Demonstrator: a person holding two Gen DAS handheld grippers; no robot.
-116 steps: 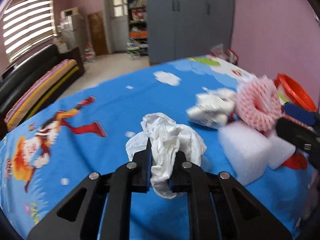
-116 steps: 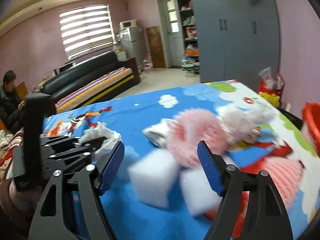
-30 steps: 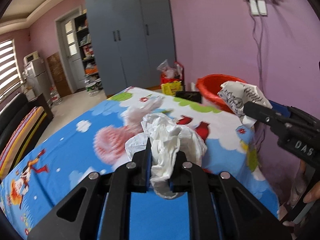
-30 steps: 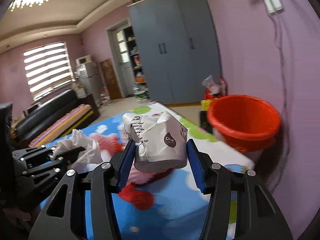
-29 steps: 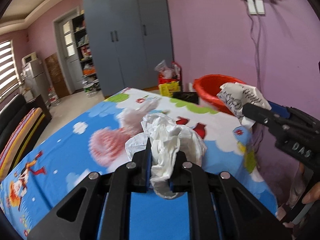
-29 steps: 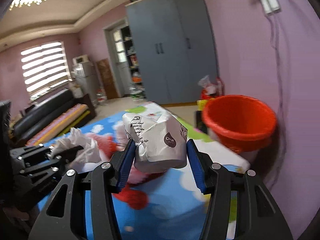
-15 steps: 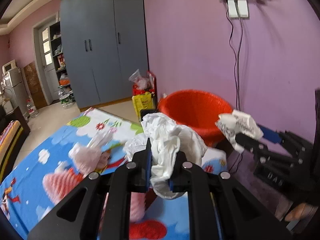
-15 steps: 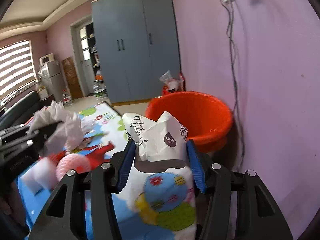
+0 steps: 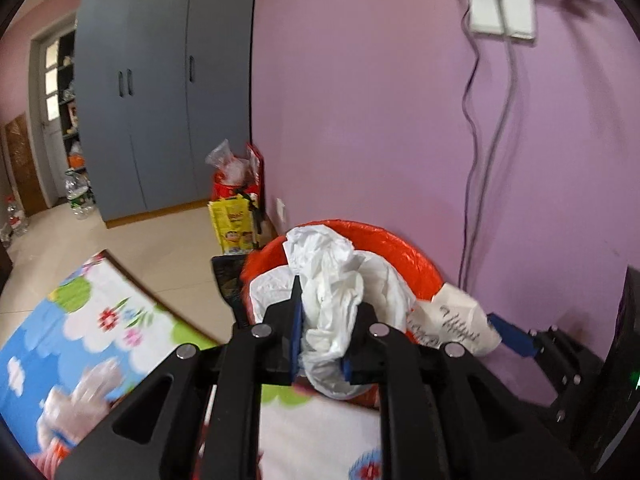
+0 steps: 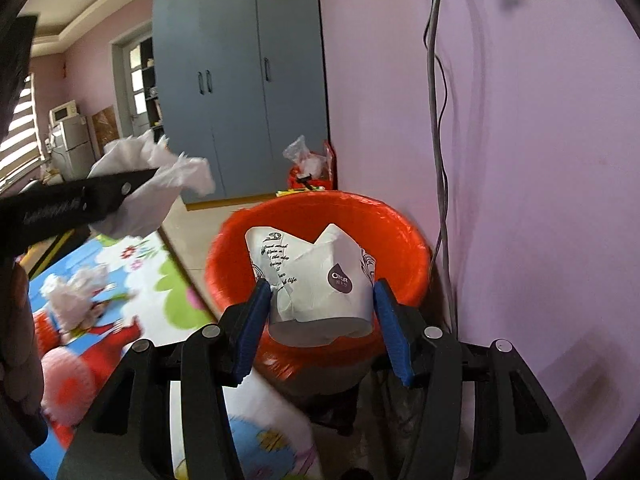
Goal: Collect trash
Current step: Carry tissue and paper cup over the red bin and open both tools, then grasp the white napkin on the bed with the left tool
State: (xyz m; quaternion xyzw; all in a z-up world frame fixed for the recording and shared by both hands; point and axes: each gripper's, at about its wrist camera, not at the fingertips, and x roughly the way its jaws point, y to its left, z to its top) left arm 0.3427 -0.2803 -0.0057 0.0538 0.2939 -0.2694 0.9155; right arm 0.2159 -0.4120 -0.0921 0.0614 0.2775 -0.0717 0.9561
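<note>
My left gripper (image 9: 322, 312) is shut on a crumpled white plastic bag (image 9: 340, 280) and holds it in front of the orange bin (image 9: 400, 256). It also shows in the right wrist view (image 10: 132, 188), with the bag (image 10: 160, 184) to the left of the bin. My right gripper (image 10: 320, 300) is shut on a crushed white paper cup (image 10: 316, 280) right over the orange bin (image 10: 400, 236). The cup also shows in the left wrist view (image 9: 452, 324), at the bin's right rim.
The bin stands by the purple wall (image 9: 400, 100) at the corner of the cartoon-print bed cover (image 9: 80, 344). Pink foam netting (image 10: 64, 392) and other white trash (image 10: 76, 288) lie on the cover. Cables (image 10: 440, 120) hang down the wall. Bags (image 9: 236, 184) sit near the grey wardrobe (image 9: 160, 92).
Both grippers have swung right, away from the bed and toward the orange bin. The cup is now over the bin's mouth and the plastic bag is close to its rim.
</note>
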